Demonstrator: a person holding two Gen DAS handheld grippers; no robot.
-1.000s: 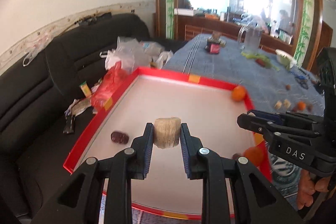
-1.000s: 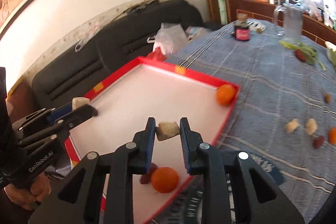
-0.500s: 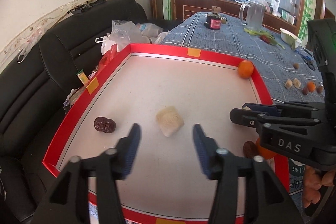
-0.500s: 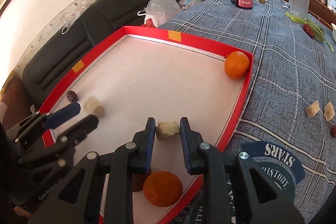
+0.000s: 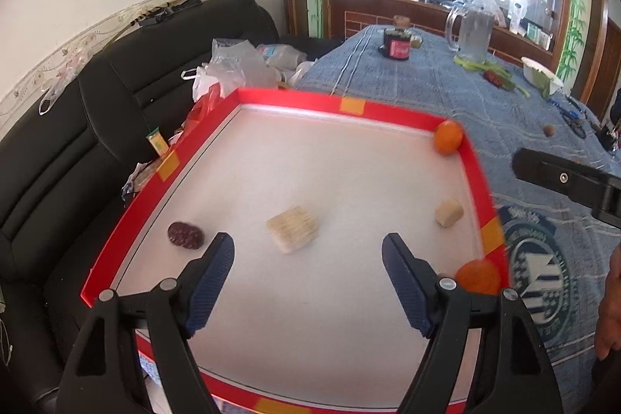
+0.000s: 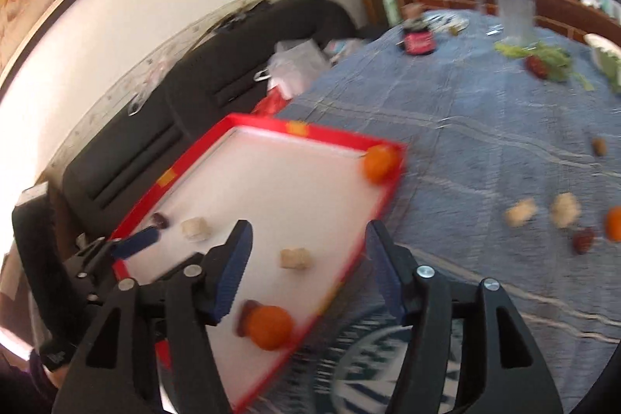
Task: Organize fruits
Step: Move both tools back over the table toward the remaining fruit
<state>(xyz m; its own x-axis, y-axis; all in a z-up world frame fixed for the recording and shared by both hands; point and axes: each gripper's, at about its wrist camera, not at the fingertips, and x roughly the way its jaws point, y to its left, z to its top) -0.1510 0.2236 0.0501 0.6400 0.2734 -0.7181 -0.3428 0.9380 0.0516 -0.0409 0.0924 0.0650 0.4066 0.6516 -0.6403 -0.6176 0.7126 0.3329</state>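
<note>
Roughly midway, by my reckoning:
Tray [image 5: 403, 115]: two oranges [image 5: 448, 137], two pale chunks [image 5: 294, 228] and a dark date [image 5: 185, 234] already lie inside.
Left hand-held gripper [image 5: 308, 264]: jaws wide apart, empty — hovering over the larger chunk.
Right hand-held gripper [image 6: 308, 260]: also spread, holding nothing, above the tray's near corner.
Left to do: pale pieces [image 6: 521, 213], a dark fruit [image 6: 583, 240] and an orange at the frame edge sit on the table [image 6: 485, 127].
Hard to tell: right view is blurred — the far small items stay unclear.

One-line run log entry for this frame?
left gripper: open, empty | right gripper: open, empty | two pale chunks in red tray | loose fruit on tablecloth
</note>
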